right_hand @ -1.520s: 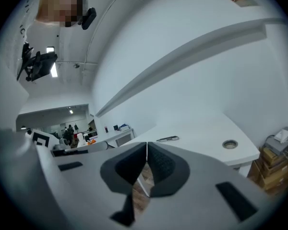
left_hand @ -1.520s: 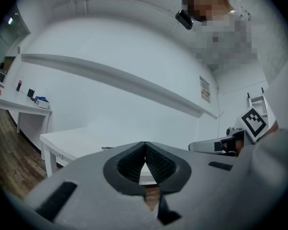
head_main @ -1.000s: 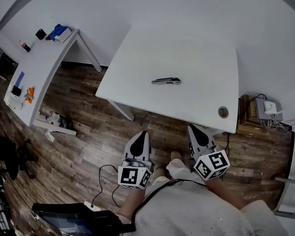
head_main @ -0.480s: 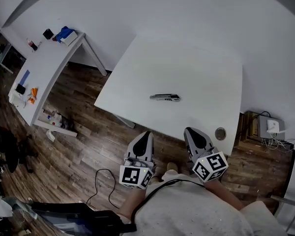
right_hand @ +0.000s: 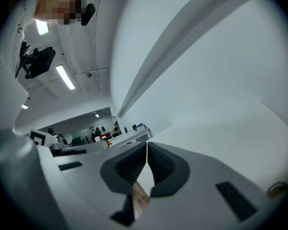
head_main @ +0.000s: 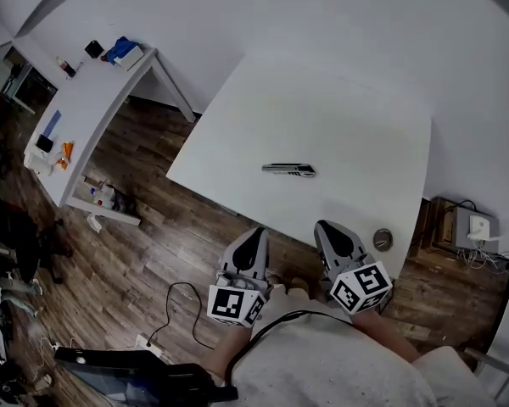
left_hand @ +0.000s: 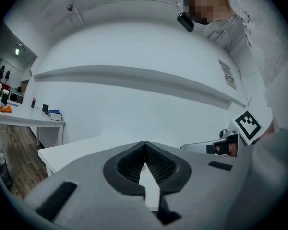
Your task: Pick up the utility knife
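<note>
Since a second ago both grippers have closed in on the white table (head_main: 348, 100): its near edge, which stood well clear of the tips, now lies just ahead of them, and the round cable grommet (head_main: 383, 240) at the table's near right corner has come up beside the right gripper (head_main: 324, 227). I read this as the approach only, and by my judgement none of the task proper is done. The utility knife (head_main: 288, 170) lies flat and untouched near the middle of the table, lengthwise across my view, nearer the table's near edge than its far edge and well apart from both grippers. The left gripper (head_main: 254, 234) sits just short of the table's near edge, its jaws clenched tip to tip with nothing between them; its own view shows only the bare tabletop through the small gap behind the pads. The right gripper is likewise clamped shut and empty, poised at the table's near edge, its own view looking low across the table's white surface. What I judge is left is nearly everything: carry one gripper over the table to the knife, spread its jaws, settle them on either side of the handle, close, and lift it off the table. The right gripper looks slightly better placed, since the knife lies more directly ahead of it.
</note>
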